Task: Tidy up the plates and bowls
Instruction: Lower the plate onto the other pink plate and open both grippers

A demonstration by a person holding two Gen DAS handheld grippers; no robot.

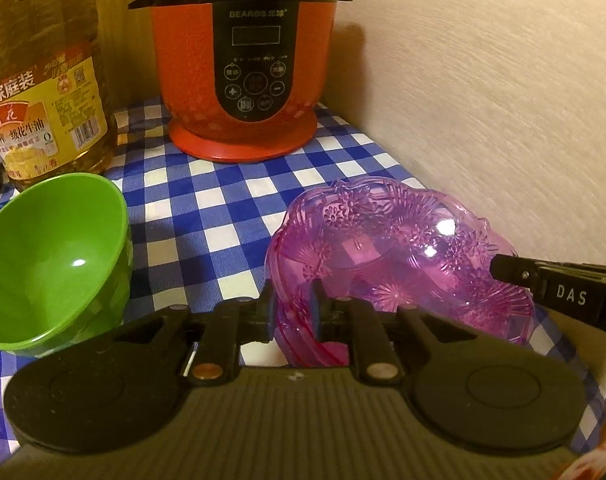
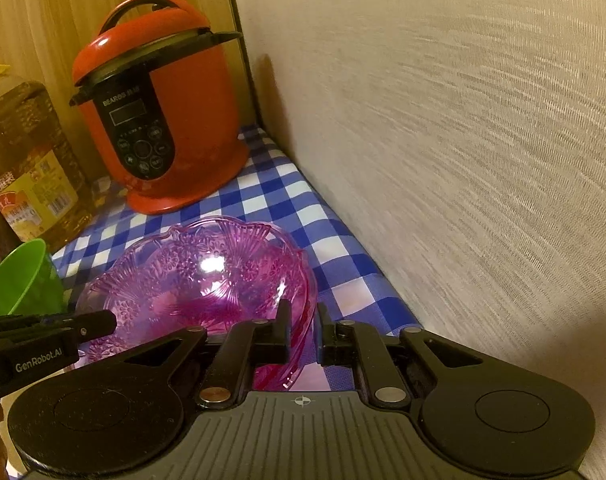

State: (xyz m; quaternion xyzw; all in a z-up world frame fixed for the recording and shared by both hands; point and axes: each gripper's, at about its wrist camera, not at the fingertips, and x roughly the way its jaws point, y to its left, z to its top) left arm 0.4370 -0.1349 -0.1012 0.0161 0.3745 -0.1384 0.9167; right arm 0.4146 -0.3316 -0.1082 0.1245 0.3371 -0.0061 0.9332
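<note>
A clear purple plastic bowl with a flower pattern (image 1: pixel 399 256) sits on the blue and white checked cloth (image 1: pixel 207 216). It looks like two stacked bowls, but I cannot tell for sure. My left gripper (image 1: pixel 293 312) is shut on its left rim. My right gripper (image 2: pixel 303 324) is shut on its right rim (image 2: pixel 299 320), and the bowl (image 2: pixel 199 280) fills the middle of that view. The right gripper's fingers (image 1: pixel 511 270) enter the left wrist view from the right. A green bowl (image 1: pixel 59 256) stands upright to the left, also in the right wrist view (image 2: pixel 23 280).
A red electric cooker (image 1: pixel 247 64) stands at the back against the wood panel. A large oil bottle (image 1: pixel 43 76) stands at the back left behind the green bowl. A beige wall (image 1: pixel 483 100) runs close along the right side of the cloth.
</note>
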